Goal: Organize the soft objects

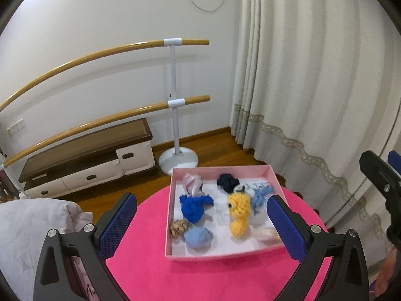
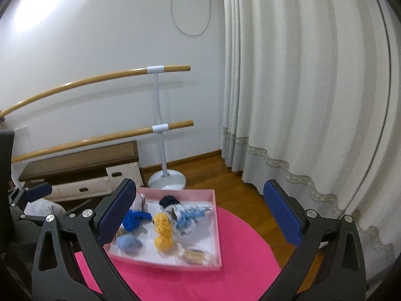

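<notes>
Both tongs, left gripper [image 1: 201,215] and right gripper [image 2: 199,208], spread wide, empty; soft toys all in pink box [image 1: 220,168]; advice: lift clear, avoid nudging box.

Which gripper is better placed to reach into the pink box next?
Probably the left gripper: its open jaws frame the pink box squarely. The right gripper, also open and empty, sees the box off to its left.

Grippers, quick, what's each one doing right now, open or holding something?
Left gripper: open, holding nothing.
Right gripper: open wide, holding nothing.
</notes>
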Demonstrator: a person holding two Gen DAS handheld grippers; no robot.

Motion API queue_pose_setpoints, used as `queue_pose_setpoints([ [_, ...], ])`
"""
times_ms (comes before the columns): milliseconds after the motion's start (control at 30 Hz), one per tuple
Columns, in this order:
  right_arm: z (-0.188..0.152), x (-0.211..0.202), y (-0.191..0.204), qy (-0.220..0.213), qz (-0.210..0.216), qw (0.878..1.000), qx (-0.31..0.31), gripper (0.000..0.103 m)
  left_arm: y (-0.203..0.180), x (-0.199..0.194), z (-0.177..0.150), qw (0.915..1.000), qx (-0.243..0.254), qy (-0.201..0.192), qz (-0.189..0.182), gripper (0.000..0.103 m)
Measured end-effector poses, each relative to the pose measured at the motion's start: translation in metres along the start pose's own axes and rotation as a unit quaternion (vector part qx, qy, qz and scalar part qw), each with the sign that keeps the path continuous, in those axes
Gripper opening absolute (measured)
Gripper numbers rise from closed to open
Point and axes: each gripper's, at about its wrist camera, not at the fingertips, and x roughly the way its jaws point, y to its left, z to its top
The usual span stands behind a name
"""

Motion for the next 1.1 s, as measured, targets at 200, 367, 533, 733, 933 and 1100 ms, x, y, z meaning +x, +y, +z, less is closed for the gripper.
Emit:
queue_pose_setpoints([
  [200, -0.020, -0.032, 0.003, 0.005, -0.009, 1.000, -0.015, 0.102, -0.002, -0.038, -0.027, 0.9999, -0.013, 0.002, -0.007, 0.103],
  [367, -0.033, -0.058, 0.002, 0.005, -0.009, 1.000, -0.019, 0.102, -0.007, -0.077, -0.044, 0.9999, -0.001, -0.016, 0.002, 0.103],
  [533, -0.039, -0.088, -0.001, -0.003, -0.018, 1.000, -0.026, 0.102, -0.015, -0.120, -0.069, 0.9993, 0.012, -0.036, 0.001, 0.103],
  [733, -0.049, -0.115, -0.003, -0.009, -0.035, 0.999, -0.023, 0.102, -0.019, -0.146, -0.091, 0.9994, 0.005, -0.033, -0.009, 0.103],
  [933, -0.068, -0.130, -0.005, -0.008, -0.048, 0.999, -0.022, 0.102, -0.019, -0.157, -0.107, 0.9995, -0.005, -0.027, -0.015, 0.103],
  [1100, -0.078, -0.134, -0.011, 0.000, -0.044, 0.999, -0.011, 0.102, -0.024, -0.164, -0.116, 0.9997, 0.003, -0.023, -0.004, 0.103],
])
